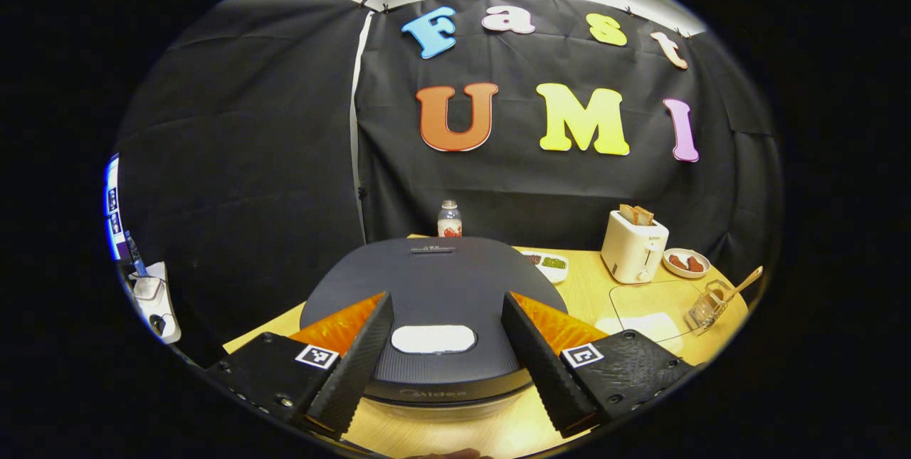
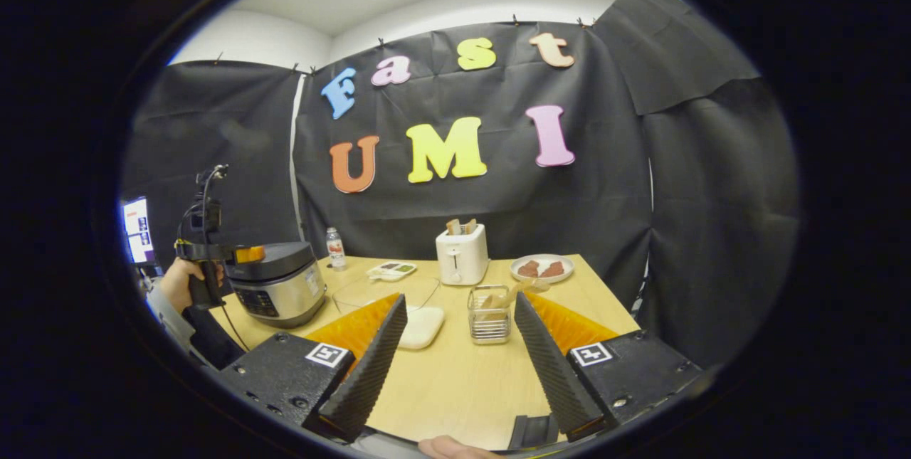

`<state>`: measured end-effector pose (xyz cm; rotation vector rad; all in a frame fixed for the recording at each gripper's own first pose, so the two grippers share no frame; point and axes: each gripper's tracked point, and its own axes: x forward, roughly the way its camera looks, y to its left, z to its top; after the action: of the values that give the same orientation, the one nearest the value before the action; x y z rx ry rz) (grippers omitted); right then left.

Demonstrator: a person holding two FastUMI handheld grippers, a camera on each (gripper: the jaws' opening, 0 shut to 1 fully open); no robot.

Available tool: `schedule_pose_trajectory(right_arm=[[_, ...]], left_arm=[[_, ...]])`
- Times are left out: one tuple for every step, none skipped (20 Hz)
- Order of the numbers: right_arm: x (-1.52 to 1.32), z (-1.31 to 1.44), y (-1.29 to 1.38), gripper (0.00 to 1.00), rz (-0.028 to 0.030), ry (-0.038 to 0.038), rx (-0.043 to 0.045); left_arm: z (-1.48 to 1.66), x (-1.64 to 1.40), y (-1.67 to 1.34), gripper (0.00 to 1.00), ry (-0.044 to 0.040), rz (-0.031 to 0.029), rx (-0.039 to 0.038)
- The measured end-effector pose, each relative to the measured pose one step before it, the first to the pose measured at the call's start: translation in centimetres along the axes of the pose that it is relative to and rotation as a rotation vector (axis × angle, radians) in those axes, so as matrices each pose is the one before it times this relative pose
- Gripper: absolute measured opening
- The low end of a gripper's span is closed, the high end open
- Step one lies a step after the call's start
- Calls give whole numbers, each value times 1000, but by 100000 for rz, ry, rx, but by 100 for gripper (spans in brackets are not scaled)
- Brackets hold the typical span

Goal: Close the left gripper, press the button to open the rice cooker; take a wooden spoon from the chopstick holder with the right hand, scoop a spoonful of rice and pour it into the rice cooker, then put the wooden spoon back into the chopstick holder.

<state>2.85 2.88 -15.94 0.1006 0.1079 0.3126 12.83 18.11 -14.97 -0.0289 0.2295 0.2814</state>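
The rice cooker [image 1: 441, 281] stands right in front of my left gripper [image 1: 447, 297], its dark lid down. Its white button [image 1: 433, 339] lies between the wide-open fingers, untouched. In the right gripper view the cooker [image 2: 279, 281] is at the left, with the left gripper [image 2: 245, 254] held over its lid by a hand [image 2: 186, 280]. My right gripper [image 2: 460, 297] is open and holds nothing, low over the table. Just beyond it stands the wire chopstick holder [image 2: 490, 314] with the wooden spoon [image 2: 523, 287] leaning in it. A clear rice container [image 2: 384, 292] sits to its left.
A white toaster [image 2: 462, 254] with bread, a plate of food [image 2: 542, 268], a small tray [image 2: 390, 270] and a bottle [image 2: 334, 247] line the back of the wooden table [image 2: 455, 381]. A white lid [image 2: 420, 326] lies by the container. The holder [image 1: 704, 309] is right of the cooker.
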Motion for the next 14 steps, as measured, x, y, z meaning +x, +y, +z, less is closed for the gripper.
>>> schedule_pose_trajectory(right_arm=[[38,-138,219,98,454,430,-7],[87,-145,330,95,611,374,0],[55,-85,306,98,505,282,-92],[105,-61,128,98,424,118,-257],[18,-79,128,98,273,23,-317],[113,-196,156,98,218,137,-259],[131,-189,123,95,207,296,-68],[195,-317,40,95,112,528,-16],[164,-224,16,95,-75,722,76],[104,-285,-15,95,-5,646,151],[74,-60,-16,98,-109,157,262],[49,-107,-117,98,-321,203,17],[73,-47,-6,98,-203,167,67],[18,-58,-15,98,-113,254,-140]], left_arm=[[-159,-309,43,99,544,572,-73],[-216,-317,-27,99,-81,518,304],[6,-198,-125,99,176,487,226],[-117,-215,32,99,234,556,-231],[78,-171,-15,99,-416,490,-246],[-162,-110,-50,99,-219,287,-346],[15,-102,-52,100,-595,169,-502],[13,-22,70,100,-515,51,-10],[-420,57,-13,100,948,-15,56],[-469,-153,-23,100,463,-1,-253],[-35,145,-133,100,-1406,-492,-187],[253,-6,84,100,-413,-116,-529],[242,-159,6,99,-1218,-34,-264],[-63,-12,147,99,227,222,-338]])
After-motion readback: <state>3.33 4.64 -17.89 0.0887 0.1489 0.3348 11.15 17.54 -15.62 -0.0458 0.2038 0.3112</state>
